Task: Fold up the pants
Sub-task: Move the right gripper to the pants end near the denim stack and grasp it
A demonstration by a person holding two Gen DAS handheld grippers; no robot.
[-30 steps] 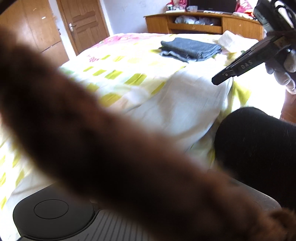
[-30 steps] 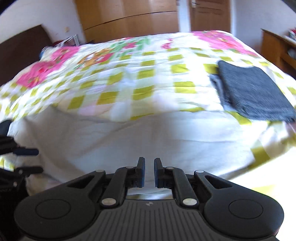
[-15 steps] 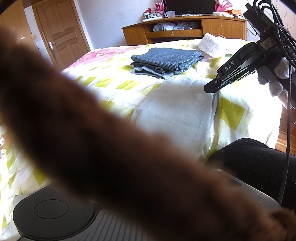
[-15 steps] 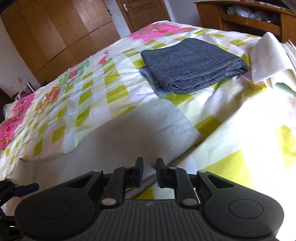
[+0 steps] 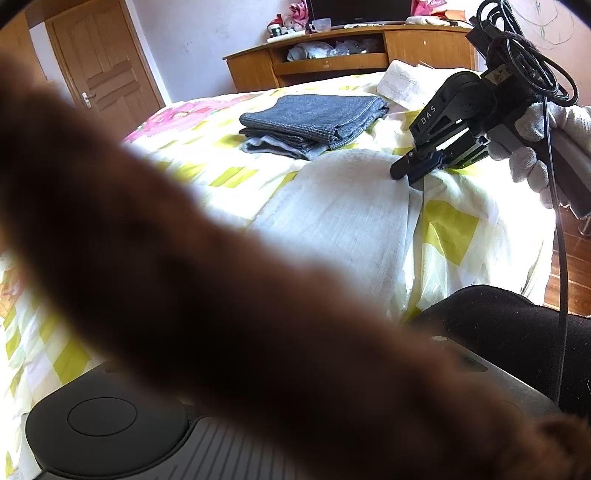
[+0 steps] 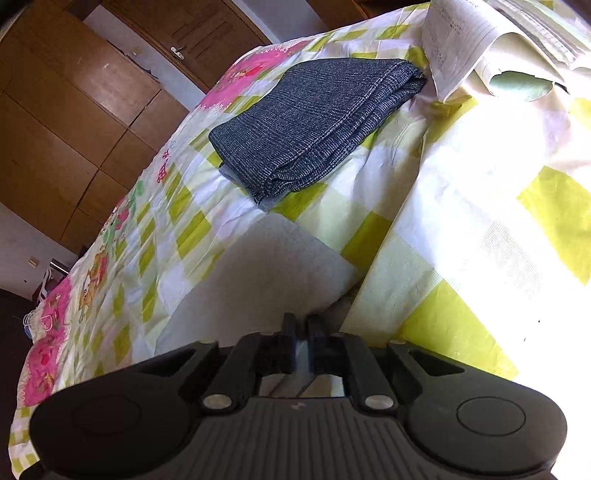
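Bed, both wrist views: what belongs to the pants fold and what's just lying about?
Job:
- white cloth, edge pinched in the right claw
- folded grey pants, apparently already done

Lying about:
- papers
- wooden cabinet
- brown blur close to the lens, hiding the left claw

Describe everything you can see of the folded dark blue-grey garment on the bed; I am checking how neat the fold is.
The folded garment is dark blue-grey woven cloth with a fine check and pale stitching along its edges. It lies flat in a rectangular stack of several layers on the bedspread, with a lighter layer peeking out underneath at the near corner. Loose papers lie close beside its far corner. Neither gripper touches it; the right gripper is nearer the bed's edge.
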